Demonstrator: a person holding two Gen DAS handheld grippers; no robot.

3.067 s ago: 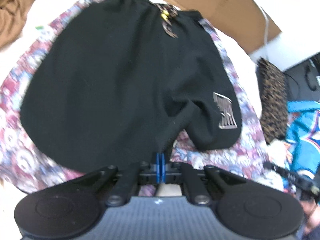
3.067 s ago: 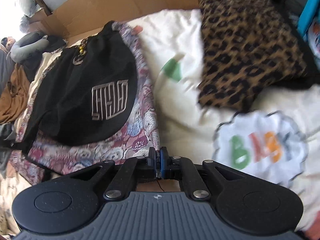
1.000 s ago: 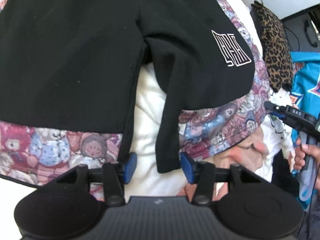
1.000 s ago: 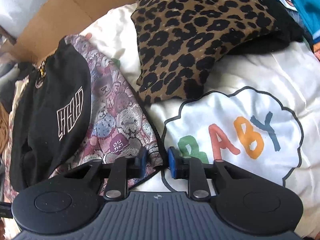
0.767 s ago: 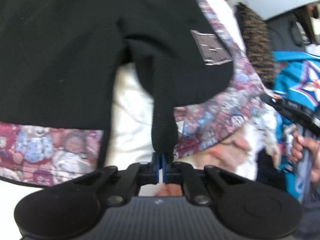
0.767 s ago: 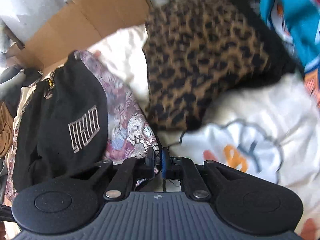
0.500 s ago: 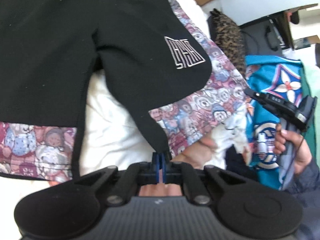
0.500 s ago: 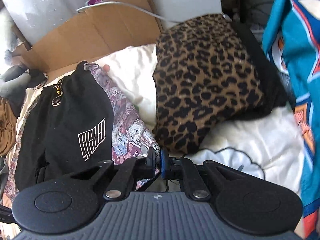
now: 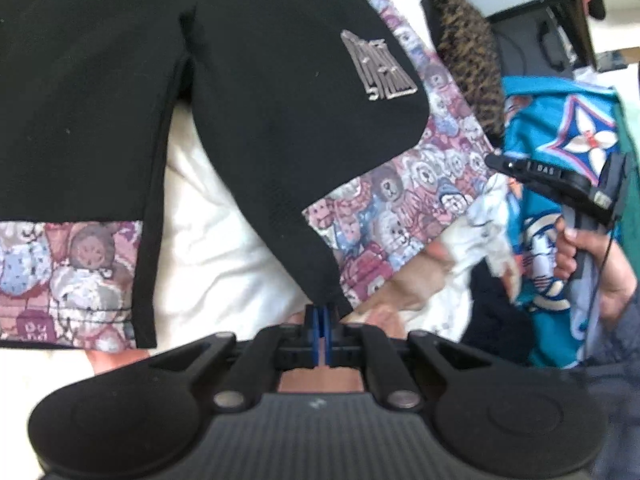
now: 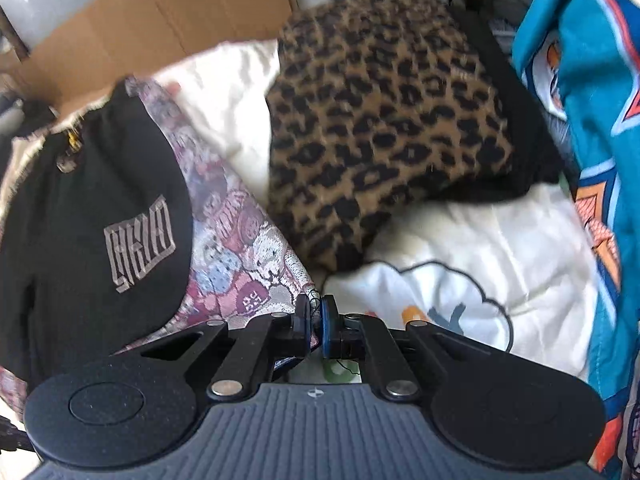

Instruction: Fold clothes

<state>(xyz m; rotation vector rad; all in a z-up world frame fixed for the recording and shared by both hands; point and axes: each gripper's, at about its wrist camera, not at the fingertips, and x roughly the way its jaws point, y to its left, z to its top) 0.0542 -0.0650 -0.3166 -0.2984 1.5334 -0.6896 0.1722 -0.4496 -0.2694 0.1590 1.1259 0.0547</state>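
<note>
Black shorts [image 9: 260,100] with a pale logo [image 9: 380,66] lie flat on bear-print fabric [image 9: 400,200] on a white bed. My left gripper [image 9: 320,316] is shut on the inner hem corner of the right black leg, which is drawn into a point toward me. In the right wrist view the same shorts [image 10: 80,208] sit at the left. There my right gripper [image 10: 316,316] is shut on the near corner of the bear-print fabric [image 10: 240,248]. The right gripper's body [image 9: 560,184], held by a hand [image 9: 600,264], shows at the right of the left wrist view.
A leopard-print cushion [image 10: 380,120] lies right of the shorts. A teal patterned garment [image 10: 592,100] hangs at the far right. The white bedcover [image 10: 520,240] carries a cloud print with coloured letters. Brown cardboard [image 10: 160,16] stands behind the bed.
Both grippers stood open a second ago and have shut, the left on the black leg's hem, the right on the bear-print corner. The black leg corner has been pulled out toward me.
</note>
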